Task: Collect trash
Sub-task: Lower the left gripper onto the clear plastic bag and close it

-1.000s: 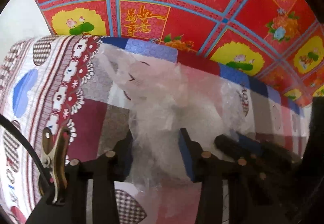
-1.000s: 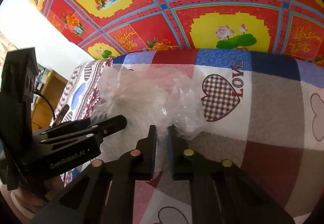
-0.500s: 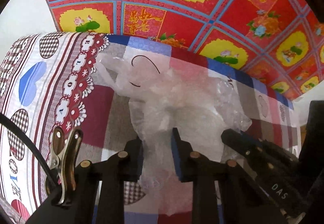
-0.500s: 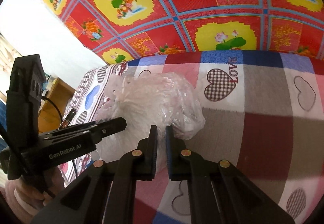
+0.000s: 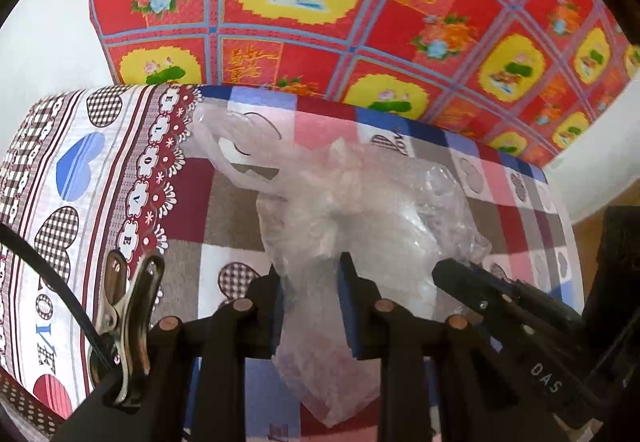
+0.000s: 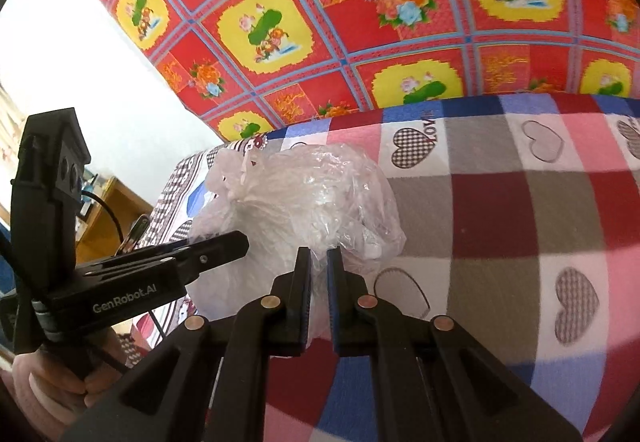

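Two grippers shared one load | left gripper (image 5: 310, 302) and right gripper (image 6: 319, 298) each pinched the plastic bag (image 6: 304, 202) | bag over the bedspread (image 6: 520, 222), held from both sides to keep it gathered

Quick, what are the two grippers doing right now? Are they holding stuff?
Left gripper: closed on the clear plastic bag.
Right gripper: closed on the same plastic bag, pinching its edge.
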Demonstrator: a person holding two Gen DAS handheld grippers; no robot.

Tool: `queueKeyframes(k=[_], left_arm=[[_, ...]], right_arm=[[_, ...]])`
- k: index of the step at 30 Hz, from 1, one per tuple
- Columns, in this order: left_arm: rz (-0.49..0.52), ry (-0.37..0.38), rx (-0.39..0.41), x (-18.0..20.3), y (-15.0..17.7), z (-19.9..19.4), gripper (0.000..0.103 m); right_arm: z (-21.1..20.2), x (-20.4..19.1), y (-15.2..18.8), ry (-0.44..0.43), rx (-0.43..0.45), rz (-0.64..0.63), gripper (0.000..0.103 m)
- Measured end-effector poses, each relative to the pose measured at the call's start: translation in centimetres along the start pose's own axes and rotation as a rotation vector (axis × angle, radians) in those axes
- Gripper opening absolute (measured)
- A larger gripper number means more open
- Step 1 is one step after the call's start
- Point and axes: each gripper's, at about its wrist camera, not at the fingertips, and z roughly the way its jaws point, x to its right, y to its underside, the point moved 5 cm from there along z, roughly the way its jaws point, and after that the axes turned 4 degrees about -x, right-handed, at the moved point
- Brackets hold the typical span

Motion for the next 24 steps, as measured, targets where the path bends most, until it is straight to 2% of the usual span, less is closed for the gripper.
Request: queueKeyframes(k=[24], left_arm=[[0.228, 0.104, 0.041, 6.7, 5.4, -5.8, 0.025]], right_arm=[[-10.0, 0.5, 5.7, 0.122, 0.194, 0.133, 0.009]])
